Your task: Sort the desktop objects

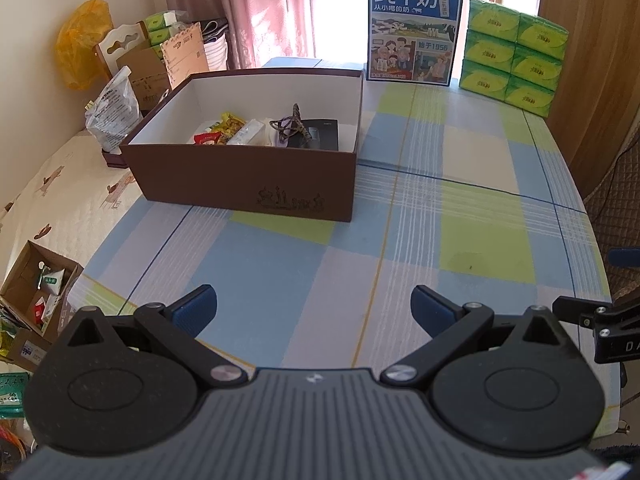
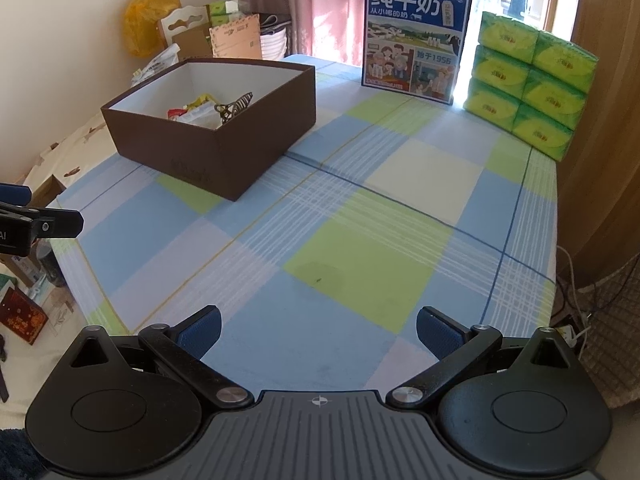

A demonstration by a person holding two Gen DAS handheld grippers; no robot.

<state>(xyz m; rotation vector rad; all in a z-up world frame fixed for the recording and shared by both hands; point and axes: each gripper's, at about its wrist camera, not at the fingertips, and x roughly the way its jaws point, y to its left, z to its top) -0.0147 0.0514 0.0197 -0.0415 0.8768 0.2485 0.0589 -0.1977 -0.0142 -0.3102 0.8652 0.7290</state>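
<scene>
A brown box (image 1: 240, 176) with a white inside stands on the checked tablecloth (image 1: 460, 208), left of centre. Inside it lie snack packets (image 1: 224, 128), a white packet (image 1: 246, 133), a dark hair claw (image 1: 292, 126) and a black flat case (image 1: 320, 136). My left gripper (image 1: 314, 308) hovers open over the near table edge, nothing between its blue pads. The right wrist view shows the same box (image 2: 224, 148) at upper left and my right gripper (image 2: 318, 330) open and empty above the cloth (image 2: 360, 264).
A blue milk carton box (image 1: 414, 30) and a stack of green tissue packs (image 1: 516, 52) stand at the table's far edge. Cardboard boxes, bags and a yellow plastic bag (image 1: 82, 42) crowd the bed to the left. An open carton (image 1: 36, 284) sits at lower left.
</scene>
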